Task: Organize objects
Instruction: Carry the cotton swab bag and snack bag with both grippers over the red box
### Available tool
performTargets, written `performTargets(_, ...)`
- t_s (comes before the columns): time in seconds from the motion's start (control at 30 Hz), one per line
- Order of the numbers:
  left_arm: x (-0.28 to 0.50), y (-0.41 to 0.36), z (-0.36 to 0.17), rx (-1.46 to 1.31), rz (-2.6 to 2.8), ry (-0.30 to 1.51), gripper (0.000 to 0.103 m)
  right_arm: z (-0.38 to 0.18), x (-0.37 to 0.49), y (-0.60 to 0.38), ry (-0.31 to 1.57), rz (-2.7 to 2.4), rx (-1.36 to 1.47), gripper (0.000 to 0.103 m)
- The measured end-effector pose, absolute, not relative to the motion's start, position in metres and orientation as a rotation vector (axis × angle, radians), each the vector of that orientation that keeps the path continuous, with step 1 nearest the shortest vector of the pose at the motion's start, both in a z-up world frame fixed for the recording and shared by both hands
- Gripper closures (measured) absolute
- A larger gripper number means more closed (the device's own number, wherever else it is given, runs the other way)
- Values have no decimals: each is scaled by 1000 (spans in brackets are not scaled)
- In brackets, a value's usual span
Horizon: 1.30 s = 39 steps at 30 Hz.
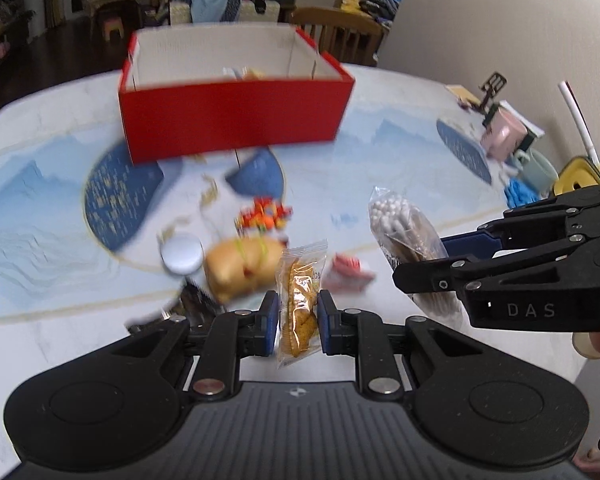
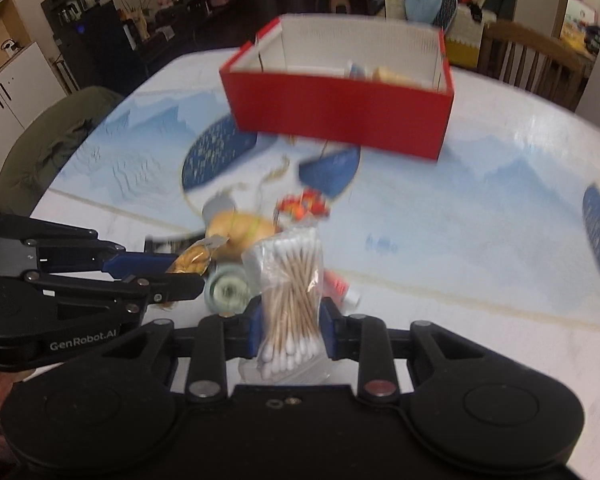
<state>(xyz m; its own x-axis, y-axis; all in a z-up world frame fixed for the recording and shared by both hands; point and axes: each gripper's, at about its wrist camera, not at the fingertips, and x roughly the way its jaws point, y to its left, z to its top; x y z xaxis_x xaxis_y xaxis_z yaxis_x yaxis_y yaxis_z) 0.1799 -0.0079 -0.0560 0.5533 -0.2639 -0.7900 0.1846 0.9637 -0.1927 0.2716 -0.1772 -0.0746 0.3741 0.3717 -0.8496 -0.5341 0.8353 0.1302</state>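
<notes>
Left wrist view: left gripper pinched an upright cookie packet between its pads, above the table. Right wrist view: right gripper clamped a cotton swab bag standing between its fingers, red box beyond.

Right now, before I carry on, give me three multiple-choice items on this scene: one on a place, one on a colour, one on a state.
1. Where is the open cardboard box?
A. beyond the loose items
B. on a chair
C. in a gripper

2. The box's outside is:
A. blue
B. red
C. green

3. The right gripper is:
A. open and empty
B. shut on the clear bag of cotton swabs
C. shut on a cup

Answers: 1 A, it stands on the table past the clutter; 2 B, red walls, white inside; 3 B, blue pads press the bag's sides.
</notes>
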Motion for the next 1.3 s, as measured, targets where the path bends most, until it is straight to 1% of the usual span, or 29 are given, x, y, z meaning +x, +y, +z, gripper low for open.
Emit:
performTargets(0.23,216,2,-17,-91,-222,856,84,-41,303,-167,935,590,-170,75)
performTargets(0.47,256,10,4,-79,-190,816,84,-25,341,-158,888,576,-172,75)
performTargets(0.97,345,23,6,-28,-129,836,84,-16,419,-135,864,561,-146,75)
performTargets(1.3,404,36,-7,-15,-84,884,84,-34,482,-121,885,515,-123,75)
